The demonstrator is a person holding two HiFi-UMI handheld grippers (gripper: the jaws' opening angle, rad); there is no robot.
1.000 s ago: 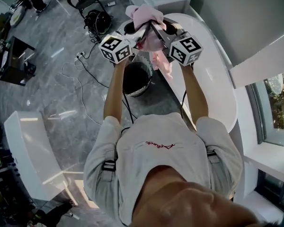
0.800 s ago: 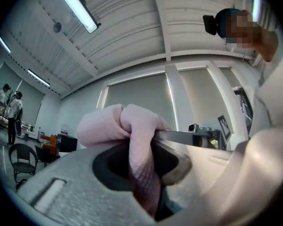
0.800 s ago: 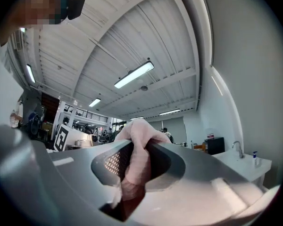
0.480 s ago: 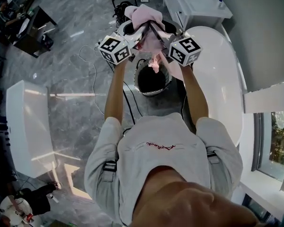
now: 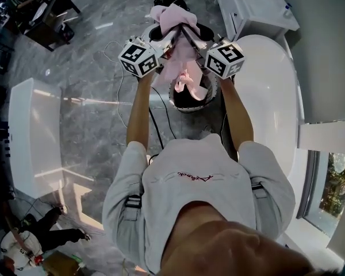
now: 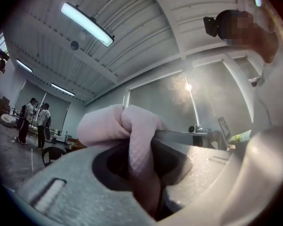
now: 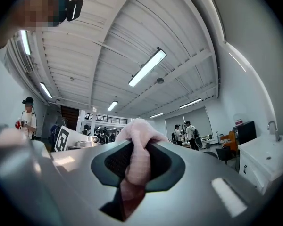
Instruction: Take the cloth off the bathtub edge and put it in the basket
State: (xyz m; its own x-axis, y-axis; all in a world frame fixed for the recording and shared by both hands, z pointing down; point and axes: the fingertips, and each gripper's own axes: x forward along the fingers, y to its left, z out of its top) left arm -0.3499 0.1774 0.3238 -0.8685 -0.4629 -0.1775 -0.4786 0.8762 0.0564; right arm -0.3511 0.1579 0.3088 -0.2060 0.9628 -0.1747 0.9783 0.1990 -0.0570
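**Cloth held over the basket**

The pink cloth [image 5: 173, 19] hangs bunched above the dark basket [image 5: 191, 108]. I have my left gripper [image 6: 140, 147] and right gripper [image 7: 137, 164] both clamped on it (a fold pinched in each) — the white bathtub [image 5: 270, 96] sits just beside.

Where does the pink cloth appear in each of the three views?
Head view: pink cloth at top centre, above the basket.
Left gripper view: centre, pinched in the left gripper.
Right gripper view: lower centre, pinched in the right gripper.
Shared landmark: white sink cabinet, top right in the head view, right edge in the right gripper view; not seen in the left gripper view.
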